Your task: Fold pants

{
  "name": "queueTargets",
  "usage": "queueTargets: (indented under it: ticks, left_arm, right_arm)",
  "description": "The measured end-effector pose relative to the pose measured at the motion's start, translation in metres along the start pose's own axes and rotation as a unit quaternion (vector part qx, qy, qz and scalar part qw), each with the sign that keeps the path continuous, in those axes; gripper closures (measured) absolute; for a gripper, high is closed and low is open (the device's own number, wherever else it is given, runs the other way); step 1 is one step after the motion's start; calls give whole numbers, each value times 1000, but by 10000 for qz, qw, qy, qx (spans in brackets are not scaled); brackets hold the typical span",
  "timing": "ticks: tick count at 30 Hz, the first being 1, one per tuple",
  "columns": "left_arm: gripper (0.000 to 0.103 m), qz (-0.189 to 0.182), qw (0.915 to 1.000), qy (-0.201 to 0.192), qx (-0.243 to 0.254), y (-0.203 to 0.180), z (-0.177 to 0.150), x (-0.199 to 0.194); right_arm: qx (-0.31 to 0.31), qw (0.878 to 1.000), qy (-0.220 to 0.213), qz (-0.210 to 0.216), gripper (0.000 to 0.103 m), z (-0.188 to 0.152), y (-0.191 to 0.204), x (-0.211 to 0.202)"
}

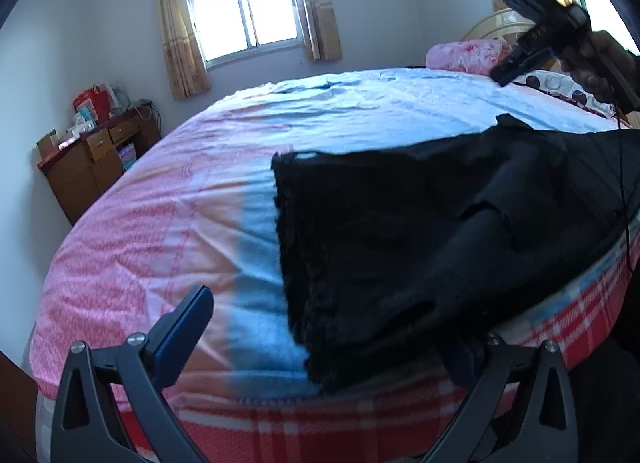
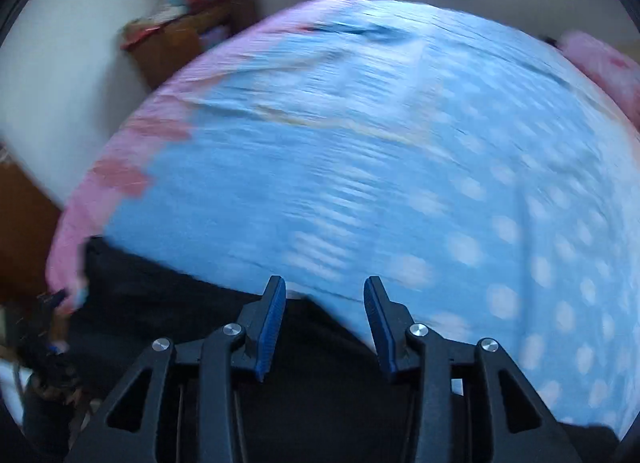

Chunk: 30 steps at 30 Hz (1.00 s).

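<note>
- bedroom with white walls, a curtained window (image 1: pixel 244 11) at upper centre and a wooden cabinet (image 1: pixel 92 159) at left.
- bed (image 1: pixel 160 215) fills both views; its cover is soft and wrinkled, pink and pale blue, with red plaid along the near edge.
- pants (image 1: pixel 420 247), black, matte and thick, lie bunched at lower right of the left view, at the bed's near edge; a fuzzy hem faces left.
- folding looks barely begun: no neat crease shows, so flattening and folding remain.
- left tool (image 1: pixel 320 343): spread wide, right finger hidden under cloth.
- right tool (image 2: pixel 325 323): spread, pinching nothing, above the pants' edge; the view is blurred.
</note>
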<state>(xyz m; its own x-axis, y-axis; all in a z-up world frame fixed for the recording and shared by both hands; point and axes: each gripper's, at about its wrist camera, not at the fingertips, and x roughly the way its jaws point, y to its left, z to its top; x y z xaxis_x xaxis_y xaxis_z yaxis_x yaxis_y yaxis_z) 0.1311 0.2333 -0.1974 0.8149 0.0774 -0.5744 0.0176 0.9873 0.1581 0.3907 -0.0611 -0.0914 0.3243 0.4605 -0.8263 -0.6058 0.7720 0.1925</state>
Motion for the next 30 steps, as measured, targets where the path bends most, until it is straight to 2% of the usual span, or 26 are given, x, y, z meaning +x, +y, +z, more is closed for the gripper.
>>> queueTargets:
  ticks: [2,4,7,10,12,13,15,18,21,24,26,27,28,30]
  left_arm:
    - [0,52,10000,-28,15,1,3,0]
    - [0,8,10000,-73,-46,4,6,-1]
    - [0,-42,9999,-81,-42,5,8,0]
    - [0,-64,9999,-101,37,4,8,1]
    - [0,-93,9999,-93,47,5,6,2]
    - [0,-100,9999,-85,49,6,5,3]
    - [0,-174,9998,-14,27,10,0,5]
    - [0,-201,9997,97,53,13,-12,6]
    - [0,-279,9995,116,-37,18,-20,2]
    - [0,-165,9990,195,-366,33,-25,-2]
    - [0,-115,9980,166,-600,42,-27,-8]
    - [0,-191,9968,121,-763,47,-26,-11]
    - [0,-370,9943,38,-995,52,-24,-17]
    - [0,-712,9886,-66,-1326,58,-21,-24]
  right_arm:
    - [-651,9956,225,640,60,7,55,21]
    - [-1271,9857,420,1027,60,11,106,43]
    - [-2288,9666,582,996,60,14,179,84]
    - [-2668,9557,731,1004,60,18,211,111]
    - [-2899,9497,833,841,63,22,225,125]
    - [-2942,9489,856,754,76,25,229,130]
    - [-2849,9520,904,655,81,33,228,136]
    - [-2717,9569,873,541,87,41,220,140]
    - [-2460,9660,635,470,93,49,215,137]
    - [-2246,9689,697,766,93,54,209,138]
    - [-2226,9675,709,963,91,52,205,137]
    - [-2189,9677,710,1025,82,51,204,133]
    - [-2127,9689,714,1045,65,50,202,129]
    - [-2051,9722,529,993,50,47,193,111]
